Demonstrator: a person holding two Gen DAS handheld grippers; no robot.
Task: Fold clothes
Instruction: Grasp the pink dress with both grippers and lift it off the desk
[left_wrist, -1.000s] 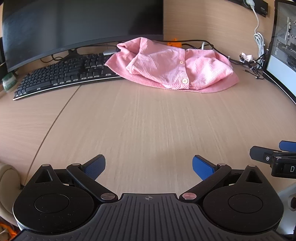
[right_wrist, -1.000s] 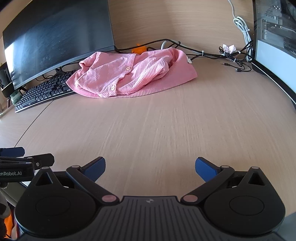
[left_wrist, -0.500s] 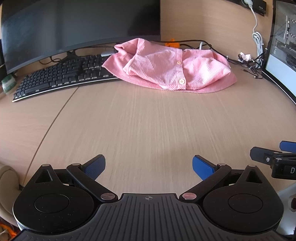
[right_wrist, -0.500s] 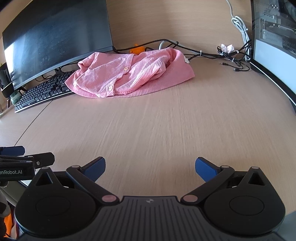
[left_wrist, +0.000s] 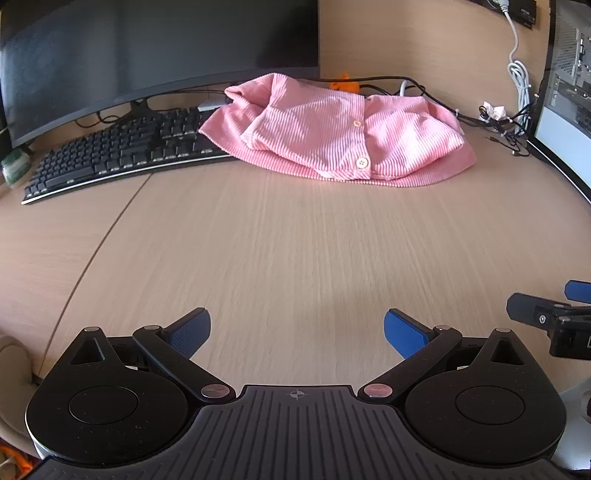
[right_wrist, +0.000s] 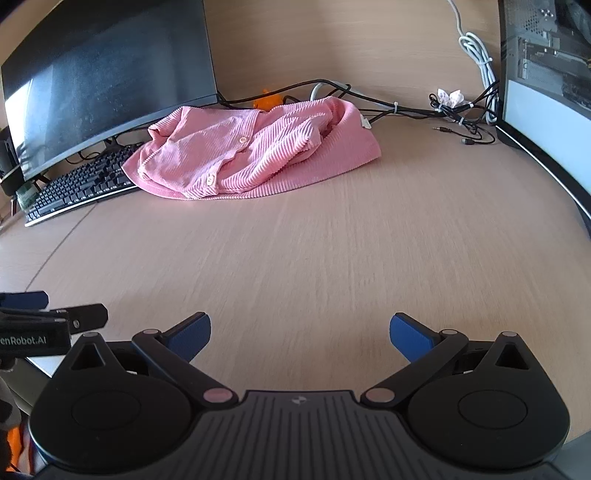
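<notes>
Two hand-held grippers are seen low over the wooden worktop (left_wrist: 295, 240), side by side and both empty. The left hand-held gripper (left_wrist: 297, 328) is spread wide, its blue pads (left_wrist: 190, 330) well apart with only bare wood between them. The right hand-held gripper (right_wrist: 299, 332) is likewise released, nothing being grasped between its fingers; its tip is also glimpsed at the right edge of the left wrist view. One pink ribbed shirt (left_wrist: 343, 133) with pale buttons is found crumpled in a loose heap at the far side of the worktop, well apart from both grippers. Its left edge is draped over the end of a black keyboard (left_wrist: 110, 155), which is set in front of a dark curved monitor (left_wrist: 147, 48). Behind the shirt, black cables (right_wrist: 406, 107) are strung along the wall, and a second screen (right_wrist: 546, 122) is placed at the right. An orange object is partly hidden behind the garment and cannot be identified.
</notes>
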